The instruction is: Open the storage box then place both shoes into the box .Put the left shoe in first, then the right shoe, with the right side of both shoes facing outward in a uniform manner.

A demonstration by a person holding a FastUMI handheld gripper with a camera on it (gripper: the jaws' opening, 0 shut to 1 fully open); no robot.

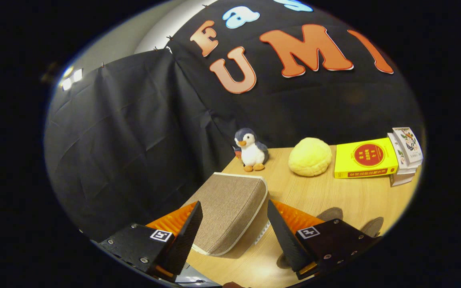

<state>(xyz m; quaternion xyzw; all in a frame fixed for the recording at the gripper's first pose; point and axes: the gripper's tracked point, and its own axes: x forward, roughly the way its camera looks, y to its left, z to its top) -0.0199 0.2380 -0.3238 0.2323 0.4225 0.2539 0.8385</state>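
Gripper view: the hand-held gripper [234, 234] has its two fingers spread wide, one on each side of a beige woven-fabric storage box with pale piping along its edges [230, 212]. The box stands between the fingers and runs just beyond their tips; neither finger visibly presses on it, and nothing is held. Its lid lies closed and its top tilts in this view. The near end of the box drops behind the fingers, so the lower front is cut off, and whether the finger pads actually touch its sides cannot be made out.

The box rests on a light wood-grain table [326, 196]. Beyond it, near the far edge, stands a small plush penguin — grey, white-bellied, orange feet [251, 150]. Just beside the penguin, apart from it, sits a round pale-yellow bun-shaped soft toy [309, 156]. Next comes a yellow book with a red circle on its cover [364, 158], leaning against a short stack of white books with patterned covers [406, 154]; the print on all of them is too small to tell.

Creased black cloth [126, 136] forms the booth wall behind the table, and a strip of pale room wall [134, 34] shows above it.
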